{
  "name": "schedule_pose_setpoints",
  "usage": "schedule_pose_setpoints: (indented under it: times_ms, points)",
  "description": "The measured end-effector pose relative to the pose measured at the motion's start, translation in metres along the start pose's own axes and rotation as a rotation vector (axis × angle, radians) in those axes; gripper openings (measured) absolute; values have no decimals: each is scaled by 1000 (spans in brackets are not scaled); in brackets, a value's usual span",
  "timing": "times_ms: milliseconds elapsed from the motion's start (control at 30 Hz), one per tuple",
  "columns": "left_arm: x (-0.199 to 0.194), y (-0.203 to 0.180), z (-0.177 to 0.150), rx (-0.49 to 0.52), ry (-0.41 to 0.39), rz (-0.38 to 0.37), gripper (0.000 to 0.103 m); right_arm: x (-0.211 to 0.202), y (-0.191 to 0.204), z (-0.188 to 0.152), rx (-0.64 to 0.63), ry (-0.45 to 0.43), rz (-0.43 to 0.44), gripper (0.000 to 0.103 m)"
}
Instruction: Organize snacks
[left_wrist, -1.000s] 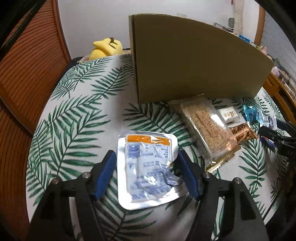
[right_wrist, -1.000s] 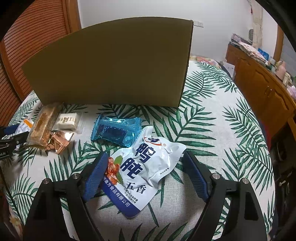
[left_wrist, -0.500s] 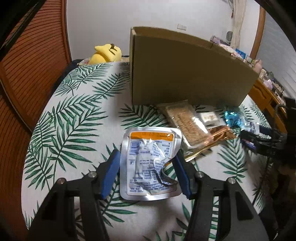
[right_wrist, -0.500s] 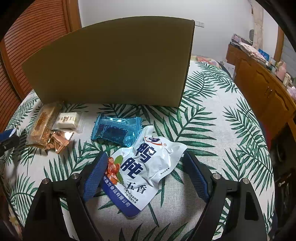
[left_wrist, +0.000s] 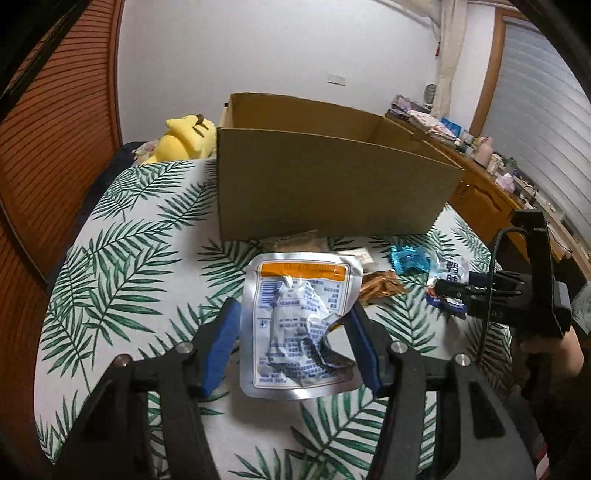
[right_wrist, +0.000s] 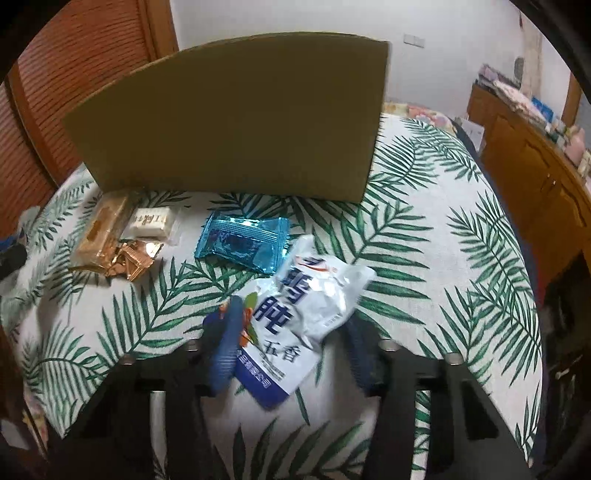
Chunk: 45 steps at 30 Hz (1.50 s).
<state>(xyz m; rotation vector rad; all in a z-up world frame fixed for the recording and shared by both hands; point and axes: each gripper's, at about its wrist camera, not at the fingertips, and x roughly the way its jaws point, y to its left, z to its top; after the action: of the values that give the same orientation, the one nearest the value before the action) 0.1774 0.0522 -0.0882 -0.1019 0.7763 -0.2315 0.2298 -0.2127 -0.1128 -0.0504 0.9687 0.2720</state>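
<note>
My left gripper (left_wrist: 293, 314) is shut on a silver pouch (left_wrist: 299, 280) with an orange band and holds it up off the tablecloth, in front of the open cardboard box (left_wrist: 325, 184). The jaws of my right gripper (right_wrist: 291, 317) are closing, and their blue pads press a white and blue pouch (right_wrist: 314, 291) from both sides, so it crumples. In the left wrist view that right gripper (left_wrist: 447, 295) sits at the far right with the same white pouch (left_wrist: 448, 267). A blue foil packet (right_wrist: 245, 240) lies just beyond it.
A clear-wrapped cracker bar (right_wrist: 101, 229), a small white sweet (right_wrist: 151, 221) and gold wrappers (right_wrist: 129, 258) lie left of the blue packet, near the box wall (right_wrist: 236, 122). A yellow plush (left_wrist: 184, 136) sits behind the box. A wooden cabinet (right_wrist: 535, 177) stands to the right.
My left gripper closed on the silver pouch and rose with it, so the box's open top now shows. The right gripper's jaws came in from wide apart onto the white pouch.
</note>
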Motion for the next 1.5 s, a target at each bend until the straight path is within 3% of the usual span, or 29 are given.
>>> schedule_pose_setpoints:
  times_ms: [33,333,867,1333,1500]
  points:
    - [-1,-1,0,2,-1,-5,57,-2,-4,-1,12,2,17,37]
    - [-7,-5,-3,1,-13,-29,57,-9,-11,-6,30,-6,73,35]
    - [-12,-7,1,1,-37,-45,57,-47,4,-22,25,-97,84,35]
    - [-14,-16,37,28,-88,-95,57,-99,21,3,2,-222,114,35]
    - [-12,-26,66,54,-124,-118,57,-109,28,17,-28,-251,106,36]
